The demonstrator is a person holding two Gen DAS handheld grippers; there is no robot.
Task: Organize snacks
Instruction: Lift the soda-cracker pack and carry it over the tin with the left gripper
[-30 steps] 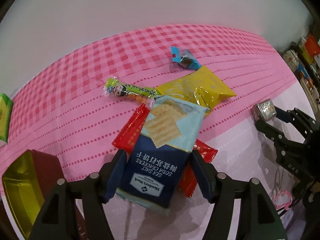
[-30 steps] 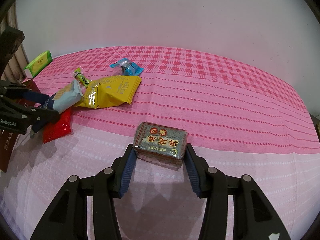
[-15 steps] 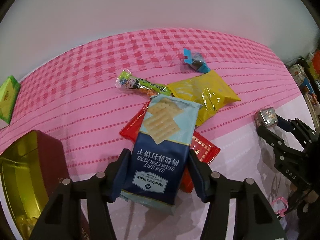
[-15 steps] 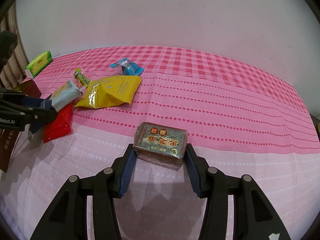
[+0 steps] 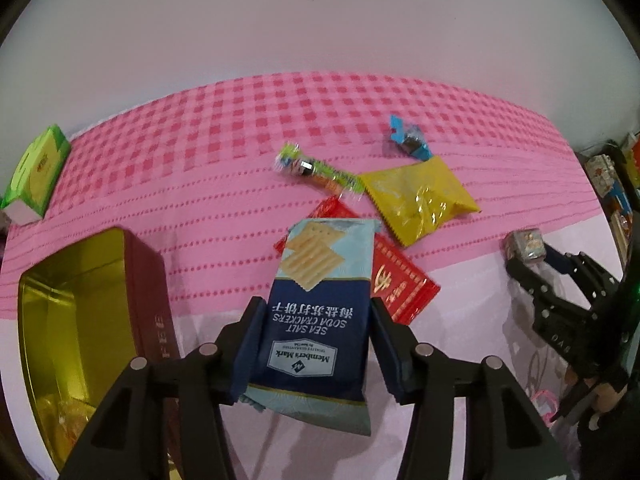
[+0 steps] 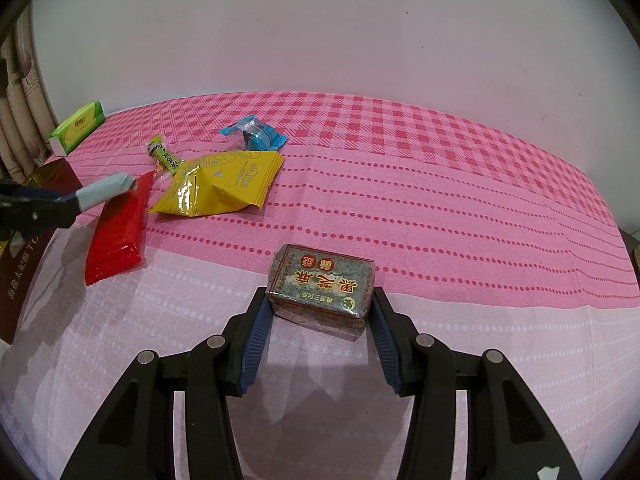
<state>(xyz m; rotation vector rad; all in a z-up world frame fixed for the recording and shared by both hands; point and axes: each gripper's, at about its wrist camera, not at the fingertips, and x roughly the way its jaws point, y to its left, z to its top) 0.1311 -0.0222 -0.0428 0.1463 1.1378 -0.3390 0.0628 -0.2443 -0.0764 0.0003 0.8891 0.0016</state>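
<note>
My left gripper [image 5: 316,320] is shut on a blue sea salt soda cracker packet [image 5: 320,312] and holds it above the pink cloth, right of an open red tin [image 5: 92,320] with a gold inside. My right gripper [image 6: 320,312] is shut on a grey-green wrapped block snack [image 6: 324,284], held just over the cloth. The cracker packet [image 6: 106,188] also shows at the left of the right wrist view. On the cloth lie a red packet [image 6: 118,232], a yellow bag [image 6: 224,188], a green candy stick [image 6: 162,158] and a blue wrapped sweet [image 6: 254,136].
A green box [image 6: 78,128] lies at the far left by the wall. The red tin's edge [image 6: 24,264] shows at the left of the right wrist view. A white wall stands behind the table. Cluttered shelves [image 5: 612,184] are at the far right.
My left gripper has lifted the cracker packet and swung left, so the open tin now fills more of its view. The right gripper and its block have not moved.
</note>
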